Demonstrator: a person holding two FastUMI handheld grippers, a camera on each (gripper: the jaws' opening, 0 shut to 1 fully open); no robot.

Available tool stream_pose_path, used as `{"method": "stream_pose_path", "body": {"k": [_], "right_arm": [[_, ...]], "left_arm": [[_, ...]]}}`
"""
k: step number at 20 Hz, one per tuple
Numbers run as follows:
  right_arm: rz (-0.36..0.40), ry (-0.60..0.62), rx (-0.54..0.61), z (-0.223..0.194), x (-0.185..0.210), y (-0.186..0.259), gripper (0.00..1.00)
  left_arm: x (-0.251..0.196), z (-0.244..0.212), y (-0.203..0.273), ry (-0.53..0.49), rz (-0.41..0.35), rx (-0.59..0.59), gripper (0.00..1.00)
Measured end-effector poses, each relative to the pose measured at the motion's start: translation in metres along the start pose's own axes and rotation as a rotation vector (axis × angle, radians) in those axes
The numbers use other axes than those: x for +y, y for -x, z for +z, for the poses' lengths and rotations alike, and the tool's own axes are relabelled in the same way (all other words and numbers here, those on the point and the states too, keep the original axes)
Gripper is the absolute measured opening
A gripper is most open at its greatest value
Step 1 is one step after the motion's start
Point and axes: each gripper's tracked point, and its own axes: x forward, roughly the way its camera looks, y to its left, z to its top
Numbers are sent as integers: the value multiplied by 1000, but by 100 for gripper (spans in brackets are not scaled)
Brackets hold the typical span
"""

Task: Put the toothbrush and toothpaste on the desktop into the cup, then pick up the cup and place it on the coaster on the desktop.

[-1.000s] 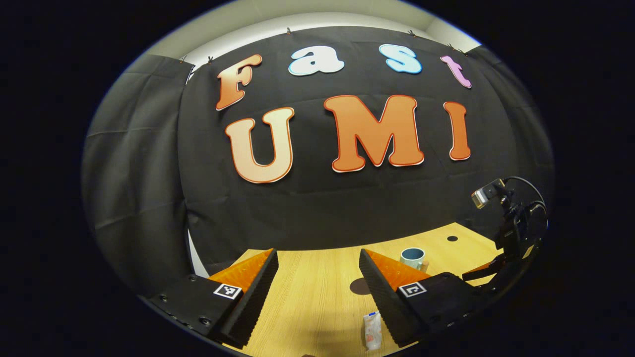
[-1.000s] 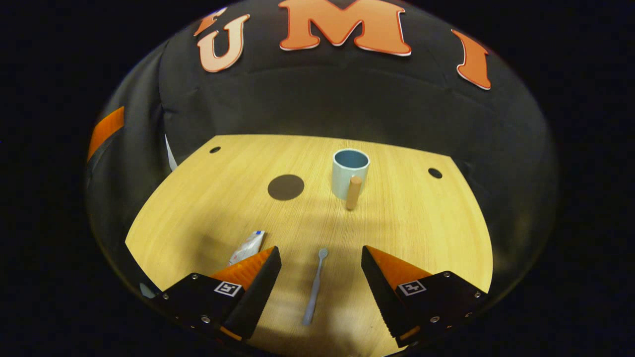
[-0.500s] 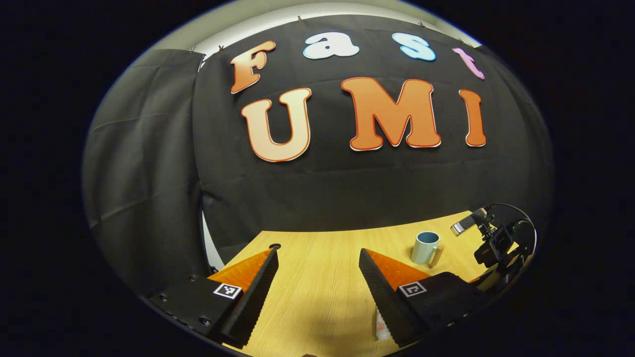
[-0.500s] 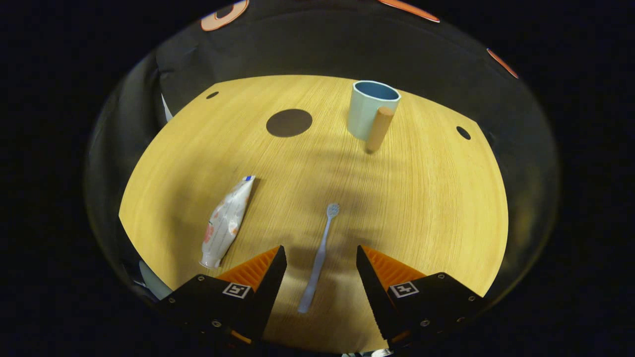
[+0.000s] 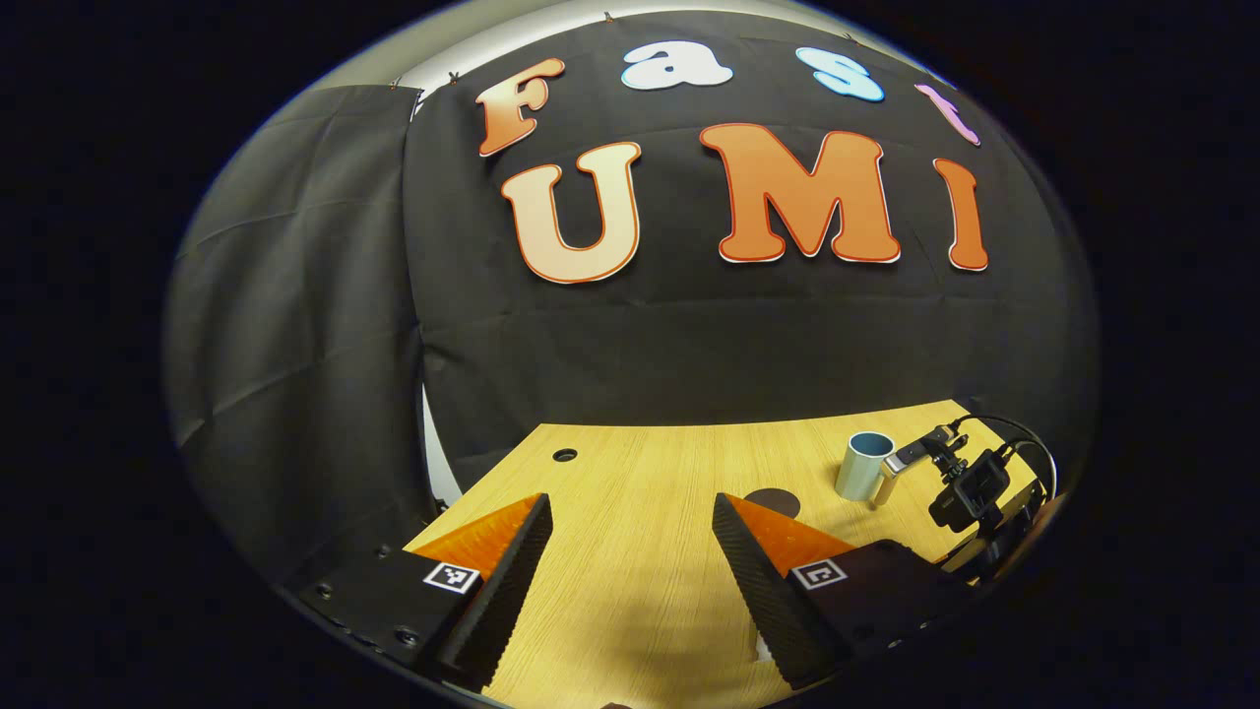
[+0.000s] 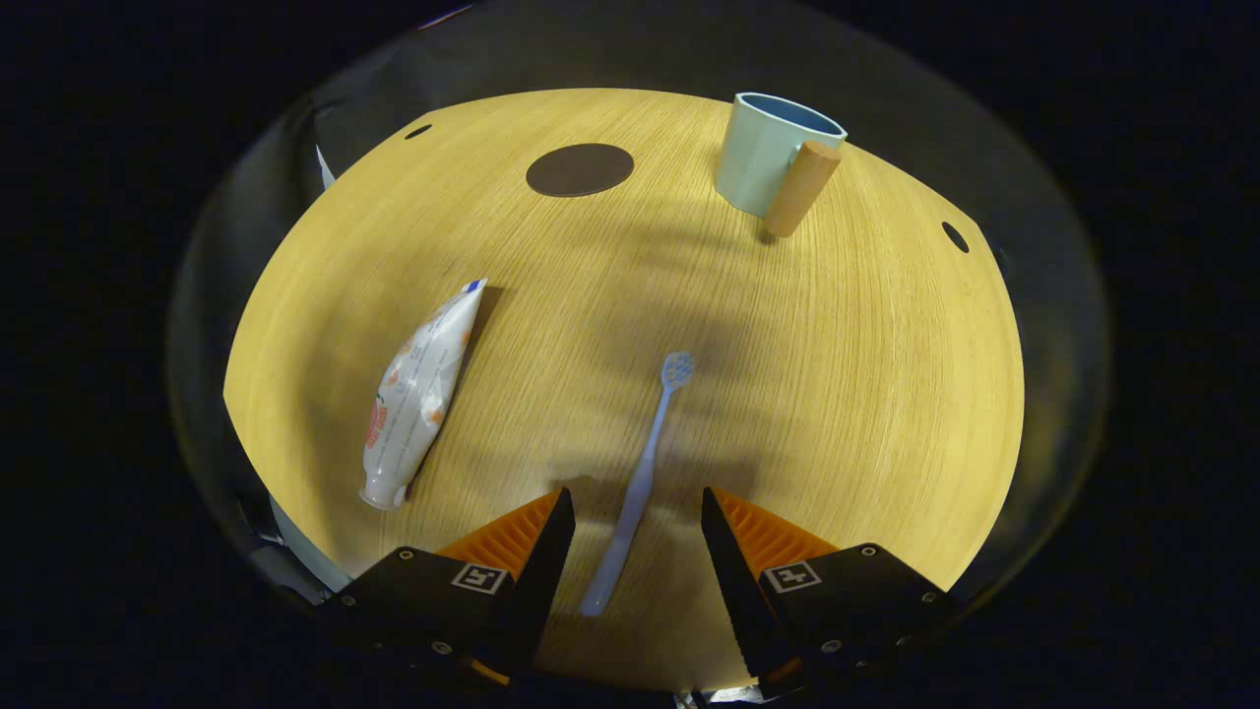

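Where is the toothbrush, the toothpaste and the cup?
toothbrush (image 6: 638, 483): right gripper view, middle of its handle.
toothpaste (image 6: 418, 379): right gripper view, middle of the tube.
cup (image 6: 760, 162): right gripper view, its outer wall.

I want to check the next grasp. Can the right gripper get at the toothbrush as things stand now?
Probably yes. The right gripper is open, and the toothbrush lies flat on the desktop with its handle between the two fingers. Nothing lies over it; the toothpaste is well apart.
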Motion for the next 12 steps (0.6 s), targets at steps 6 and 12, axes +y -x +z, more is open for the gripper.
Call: {"method": "stream_pose_path", "body": {"k": [6, 12], "right_arm": [[-14, -54, 66, -4, 1, -6, 61], [11, -130, 77, -1, -2, -7, 15]], "left_arm": [[9, -12, 6, 4, 23, 25, 99], [14, -25, 7, 4, 40, 66, 99]]}}
